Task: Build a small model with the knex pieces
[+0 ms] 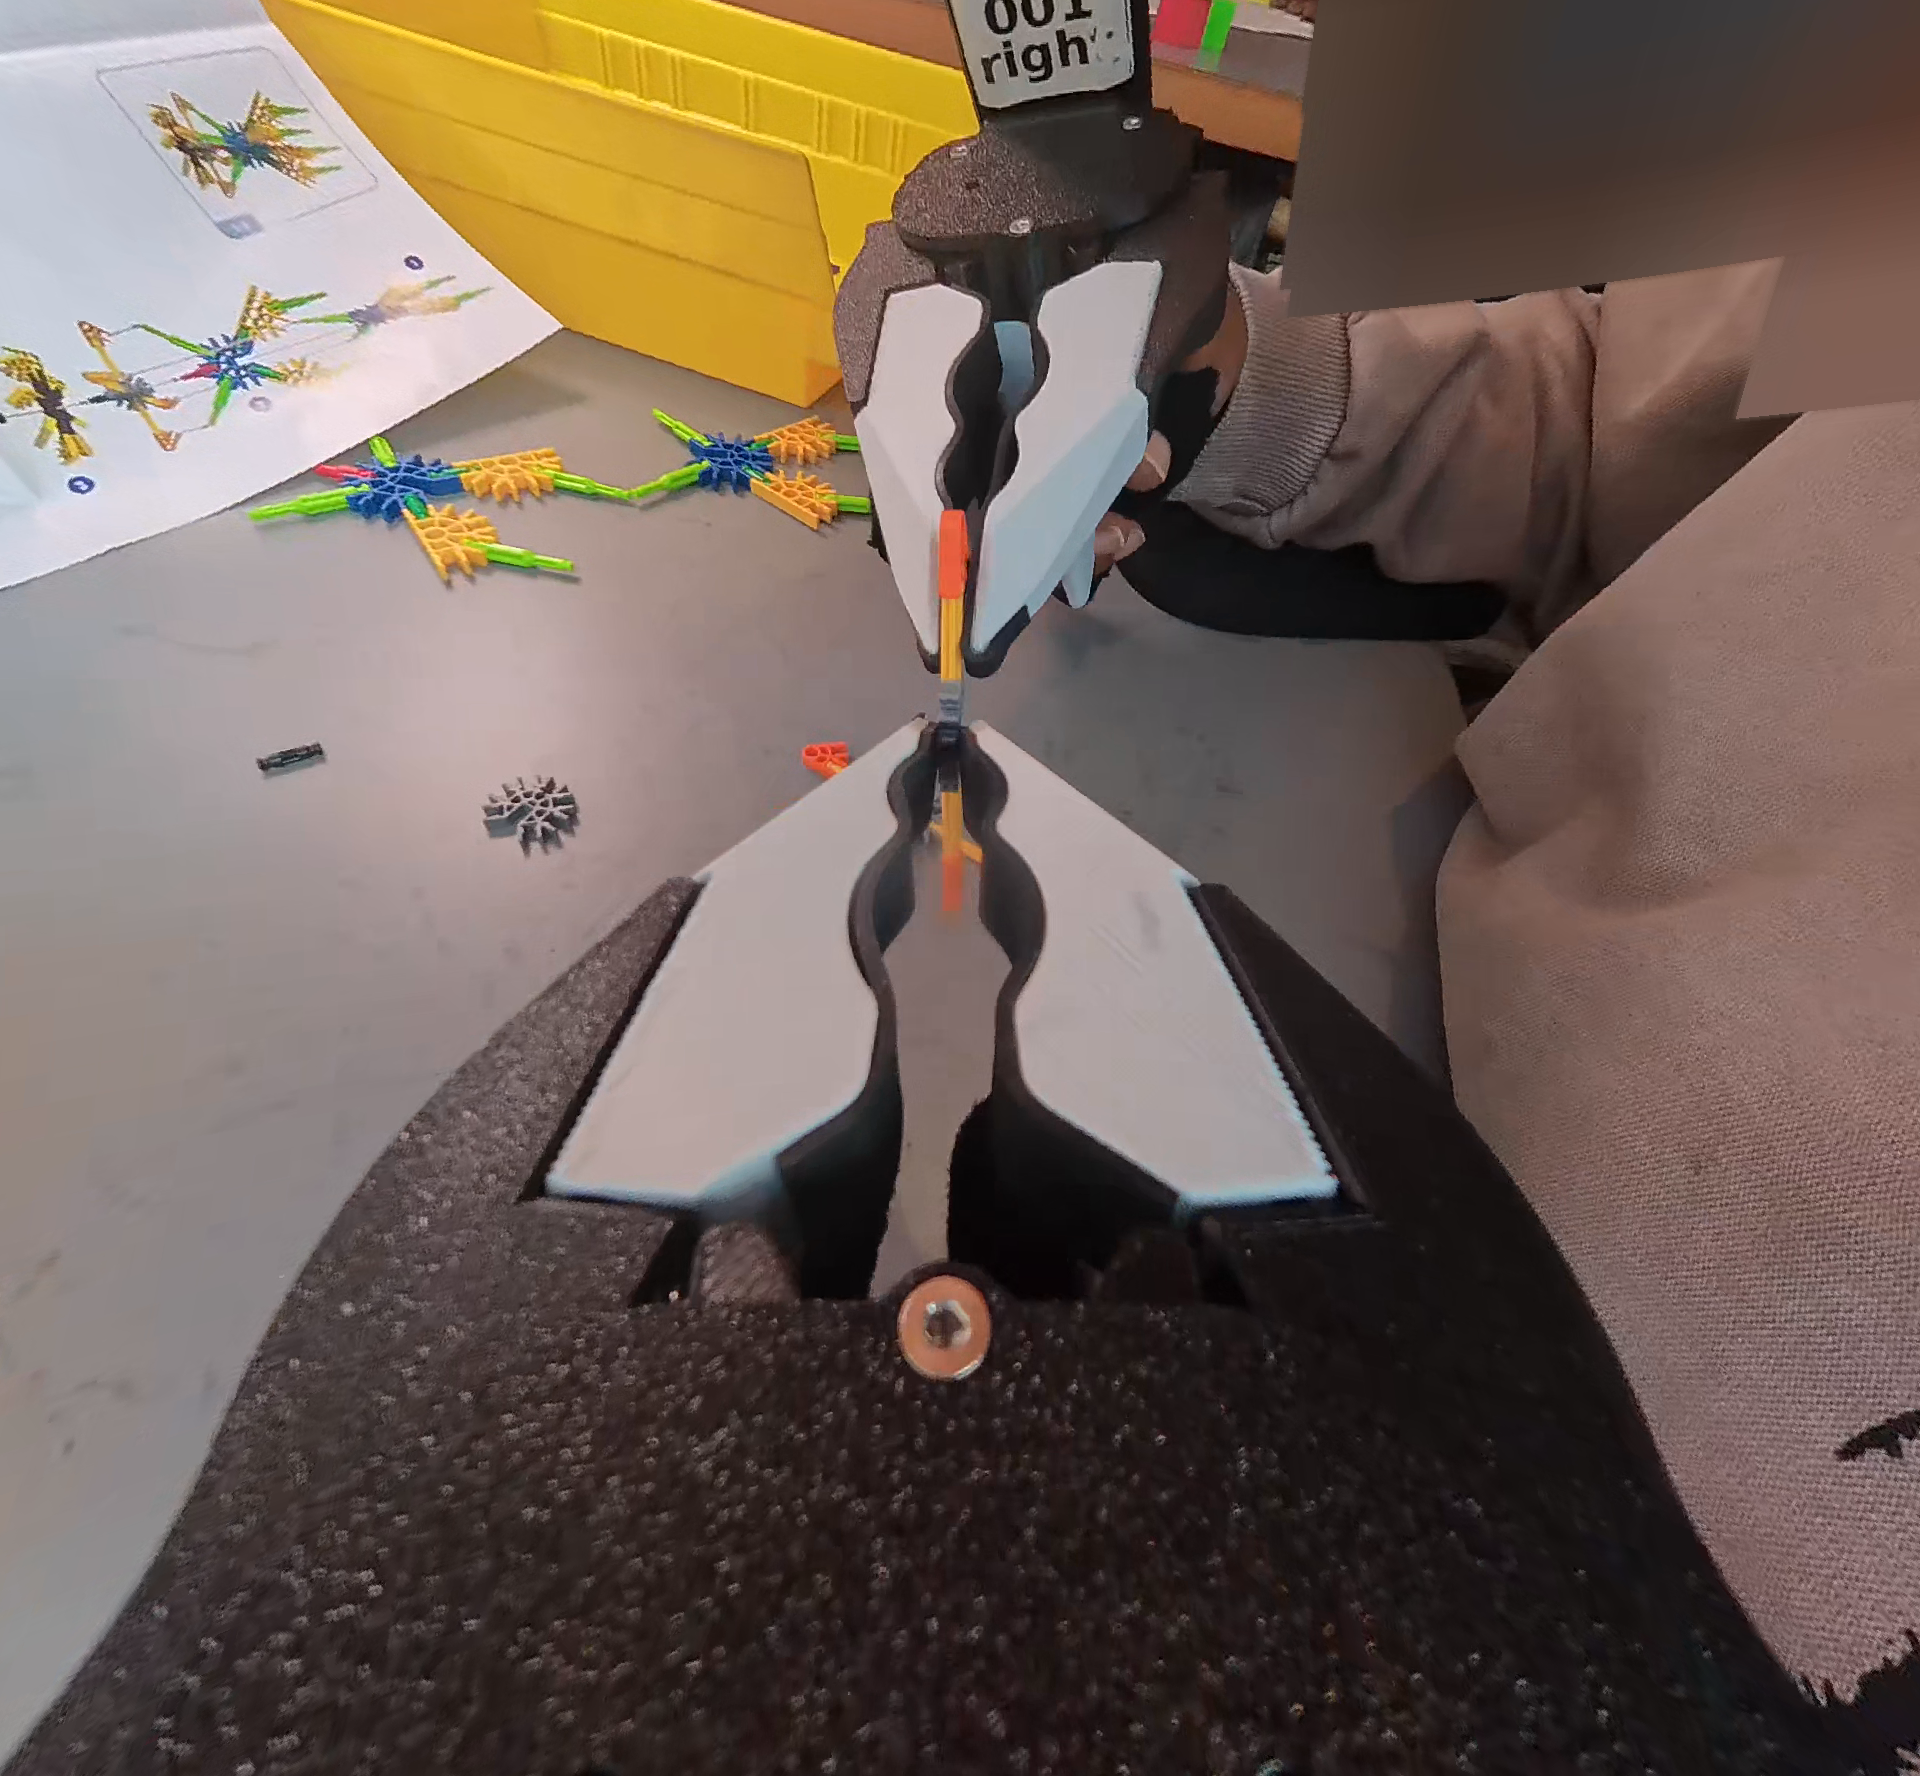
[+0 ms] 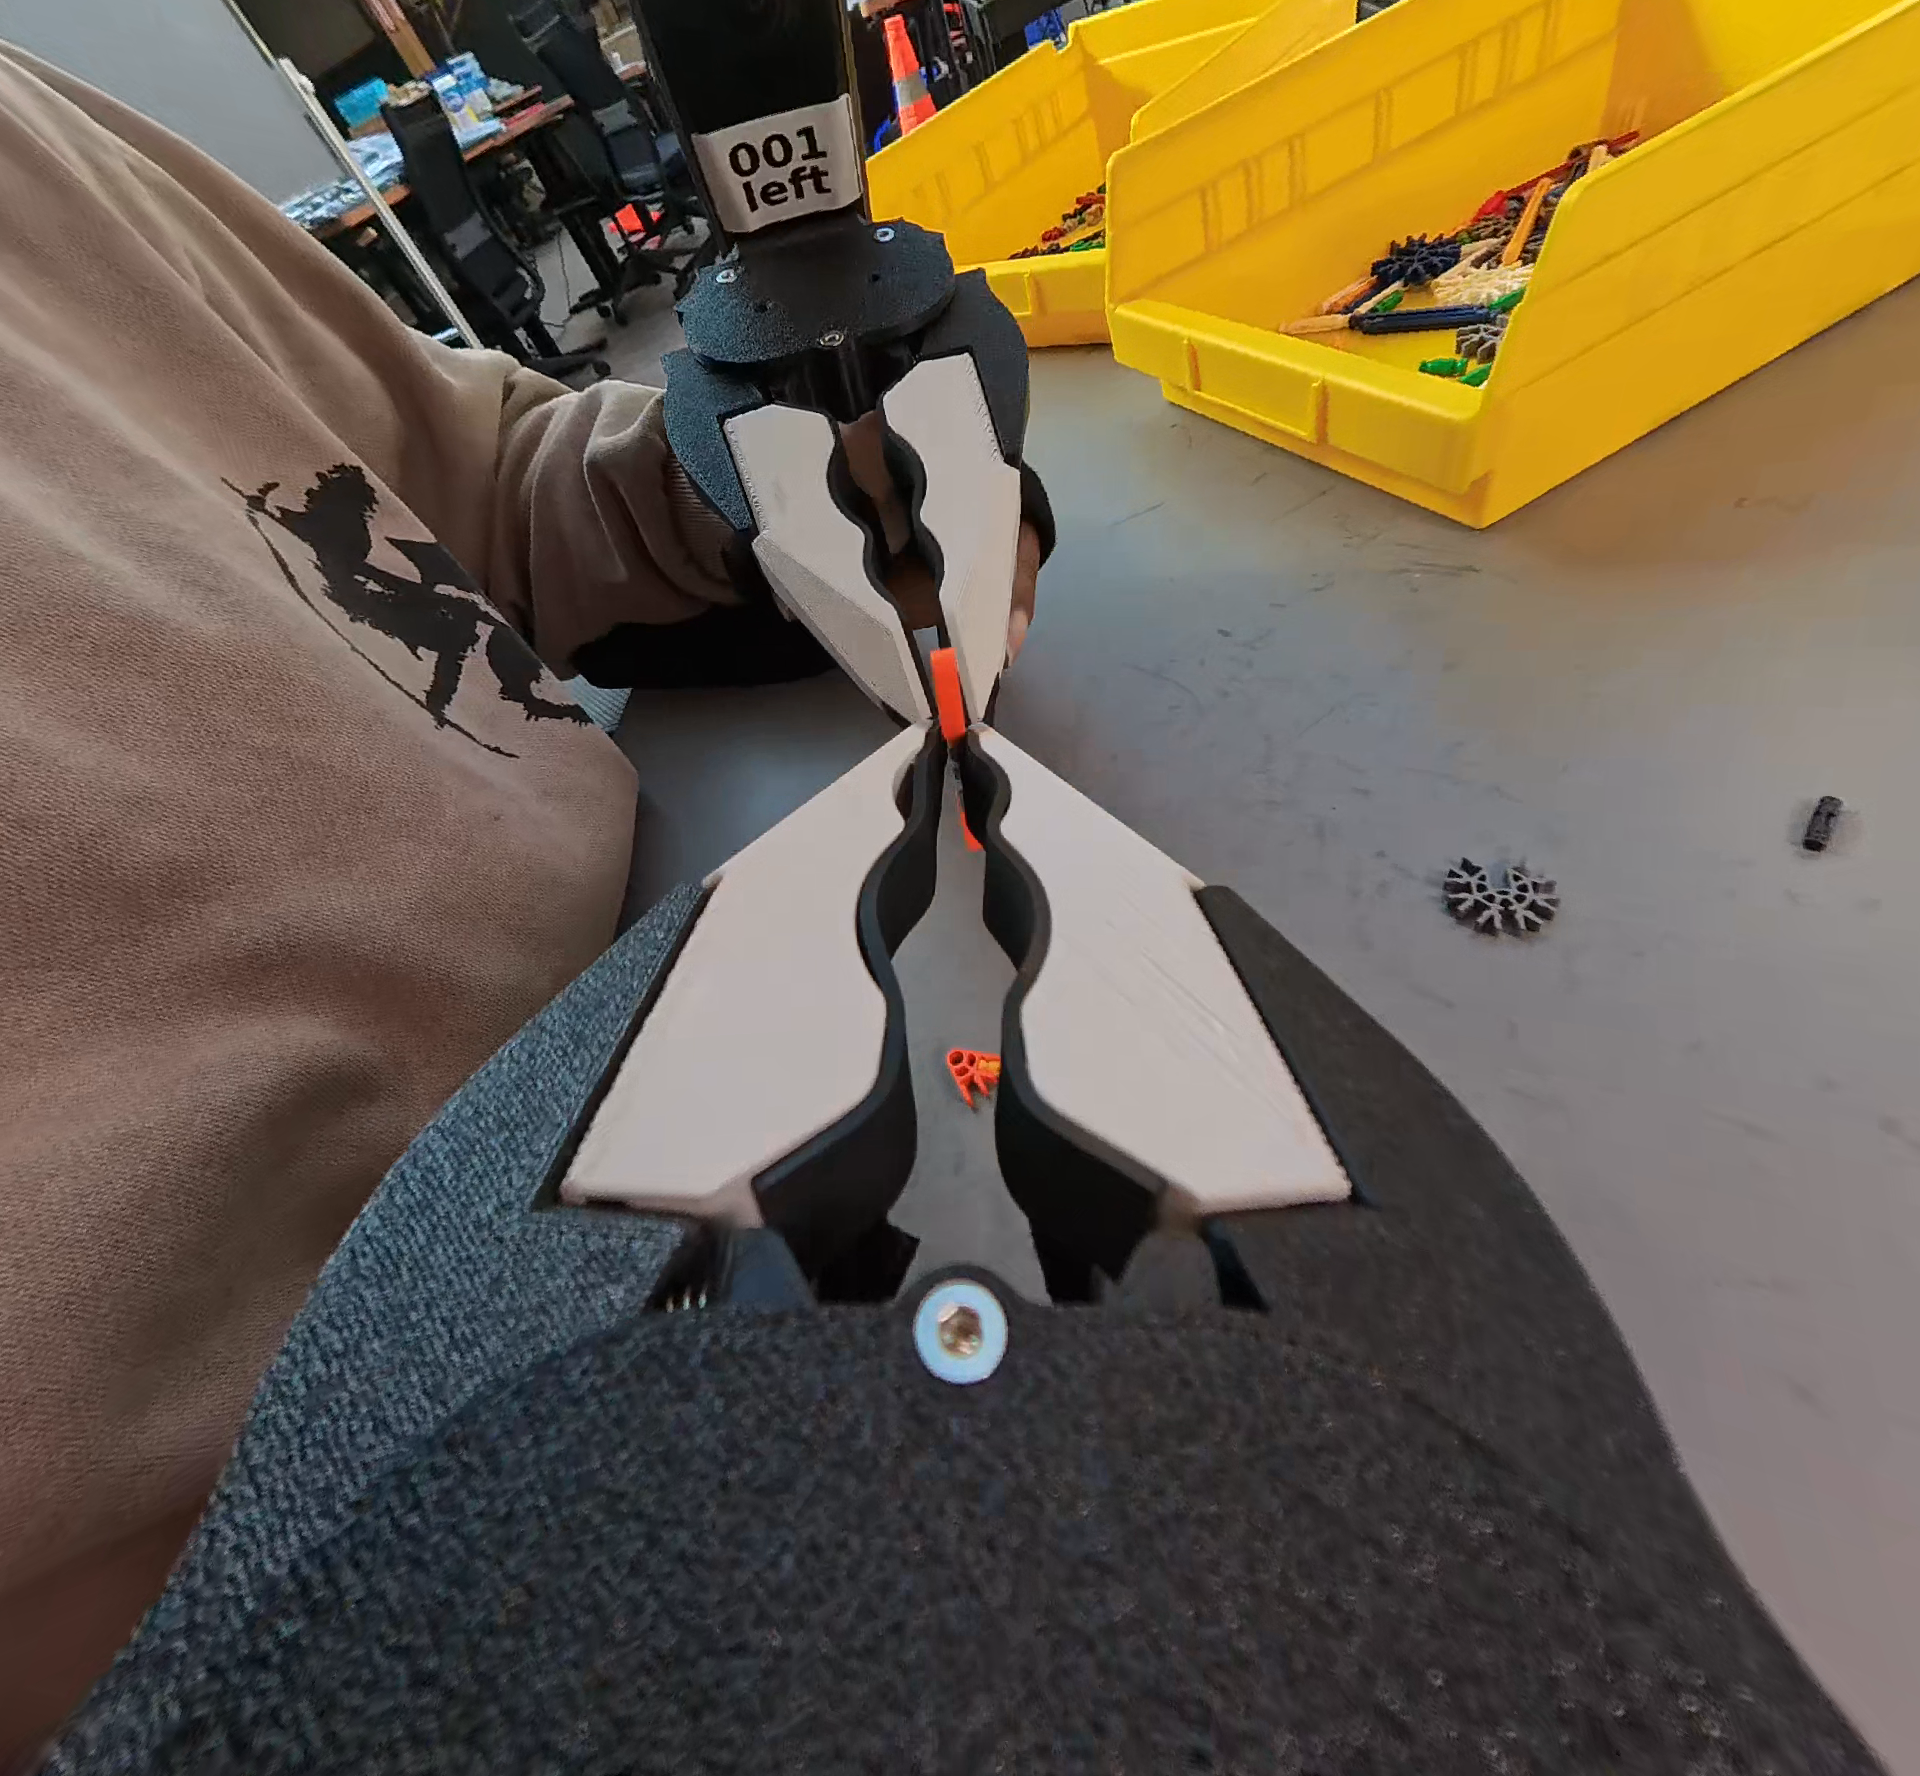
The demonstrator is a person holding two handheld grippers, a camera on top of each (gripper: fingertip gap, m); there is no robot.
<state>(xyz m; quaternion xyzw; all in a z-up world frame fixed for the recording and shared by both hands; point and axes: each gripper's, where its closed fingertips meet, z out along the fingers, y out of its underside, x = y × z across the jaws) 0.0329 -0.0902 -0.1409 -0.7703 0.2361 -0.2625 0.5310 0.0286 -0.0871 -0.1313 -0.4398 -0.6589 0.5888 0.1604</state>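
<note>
My left gripper and right gripper meet tip to tip above the grey table. Each is shut on one end of a small rod assembly. The right gripper pinches a yellow rod with an orange connector between its fingers. The left gripper pinches the other end, where a grey joint and a yellow and orange part show between its pads. In the right wrist view, the right gripper faces the left gripper, with the orange piece between them.
A loose orange connector, a black snowflake connector and a short black rod lie on the table. Two blue, orange and green built pieces lie by an instruction sheet. Yellow bins hold parts. A person's beige sleeve is close. My two grippers' fingertips are within a few centimetres of each other.
</note>
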